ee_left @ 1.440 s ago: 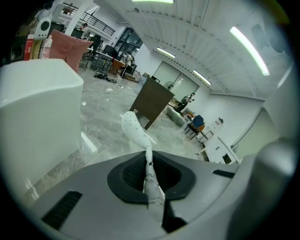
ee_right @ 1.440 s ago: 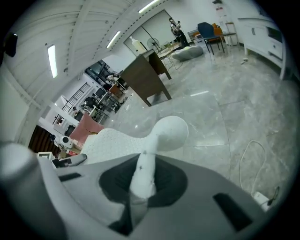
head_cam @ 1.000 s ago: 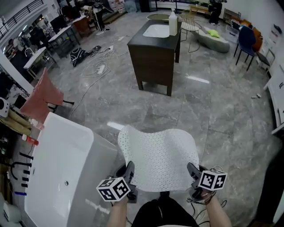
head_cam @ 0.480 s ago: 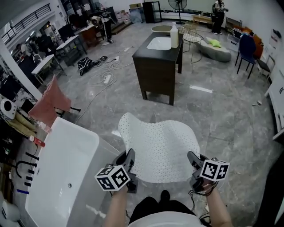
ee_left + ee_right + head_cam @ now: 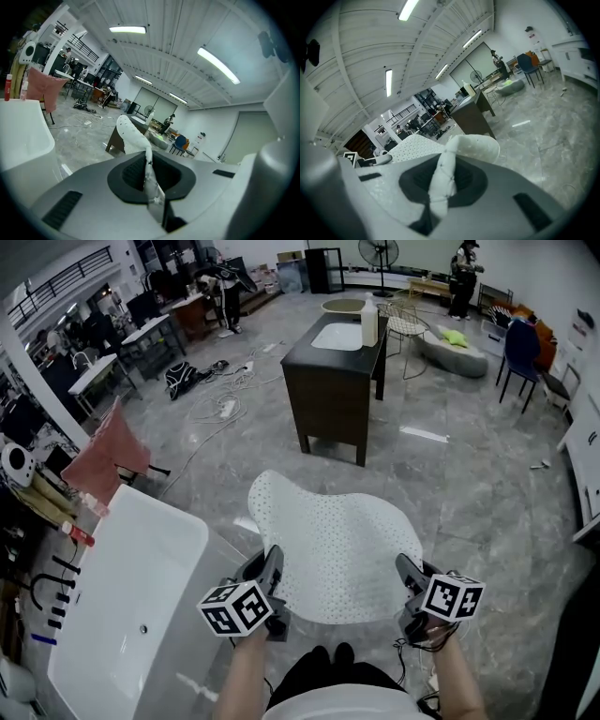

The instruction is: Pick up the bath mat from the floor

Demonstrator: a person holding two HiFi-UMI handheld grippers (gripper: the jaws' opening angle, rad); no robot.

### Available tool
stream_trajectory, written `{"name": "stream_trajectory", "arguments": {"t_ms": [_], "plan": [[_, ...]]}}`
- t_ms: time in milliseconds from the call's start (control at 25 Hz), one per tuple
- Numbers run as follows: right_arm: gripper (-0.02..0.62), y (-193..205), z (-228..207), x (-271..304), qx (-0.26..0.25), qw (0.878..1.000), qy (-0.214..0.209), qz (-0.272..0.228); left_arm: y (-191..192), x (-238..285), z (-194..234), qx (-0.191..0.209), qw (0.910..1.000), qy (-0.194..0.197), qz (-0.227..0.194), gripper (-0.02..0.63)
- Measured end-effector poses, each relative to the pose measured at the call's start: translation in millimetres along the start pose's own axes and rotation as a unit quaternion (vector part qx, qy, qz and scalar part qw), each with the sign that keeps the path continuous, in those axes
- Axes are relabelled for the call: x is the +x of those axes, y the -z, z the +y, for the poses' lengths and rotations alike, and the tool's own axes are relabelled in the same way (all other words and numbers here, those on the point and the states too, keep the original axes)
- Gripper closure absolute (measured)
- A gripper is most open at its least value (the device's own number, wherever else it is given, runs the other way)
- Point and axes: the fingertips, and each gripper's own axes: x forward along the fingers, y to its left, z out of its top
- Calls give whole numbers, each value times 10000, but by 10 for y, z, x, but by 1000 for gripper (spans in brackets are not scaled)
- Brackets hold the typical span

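From your head view, the white dotted bath mat (image 5: 330,549) spreads out between your two hands, held in front of you above the grey marble floor (image 5: 478,502). The white bathtub (image 5: 122,606) sits just off the mat's left edge, and the dark vanity cabinet (image 5: 333,381) stands well beyond its far edge. That view puts your left gripper (image 5: 266,570) at the mat's near left corner and your right gripper (image 5: 407,574) at its near right corner. From up there you cannot read how the jaws stand.

The gripper views show that. In the left gripper view, your jaws are pinched together on a thin fold of the mat's edge. The fold runs up out of the gap between them and curves away toward the cabinet. In the right gripper view, your jaws are clamped on a thicker, rolled bit of the mat bunched between the pads. The rest of the mat fans out to the left of that view, where the left gripper's marker cube shows at the other corner.
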Motion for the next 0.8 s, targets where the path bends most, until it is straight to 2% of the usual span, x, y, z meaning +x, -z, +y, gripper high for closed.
{"name": "stream_trajectory", "arguments": {"t_ms": [320, 800], "plan": [[573, -24, 127, -89, -161, 9998, 43, -148, -11, -89, -55, 0, 9999, 111, 5, 583], [574, 134, 181, -207, -231, 9996, 168, -22, 68, -258, -54, -56, 9999, 111, 25, 583]]}}
